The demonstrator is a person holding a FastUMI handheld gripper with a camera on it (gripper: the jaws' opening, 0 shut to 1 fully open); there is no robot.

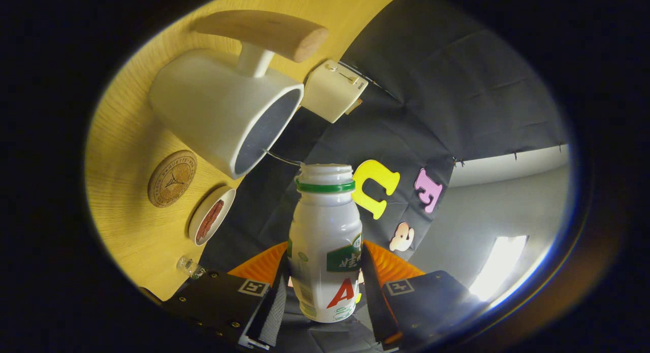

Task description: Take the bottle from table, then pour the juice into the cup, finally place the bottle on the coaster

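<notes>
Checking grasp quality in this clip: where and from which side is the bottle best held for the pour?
Mid-body, from the side, as the gripper holds it: both fingers press the bottle on its straight wall below the green neck ring. That leaves the open mouth free beyond the fingers, toward the cup.

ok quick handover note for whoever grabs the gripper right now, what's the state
Gripper: shut on the white plastic bottle with green neck ring, cap off, both fingers pressing its sides.
The view is rolled, so the bottle looks tipped, its mouth close to the rim of the white cup with wooden handle on the light wood table.
Round cork coaster lies bare beside the cup.
Done: bottle taken.
Left: no juice stream visible, so pour or finish pouring, then set the bottle on the coaster.
</notes>
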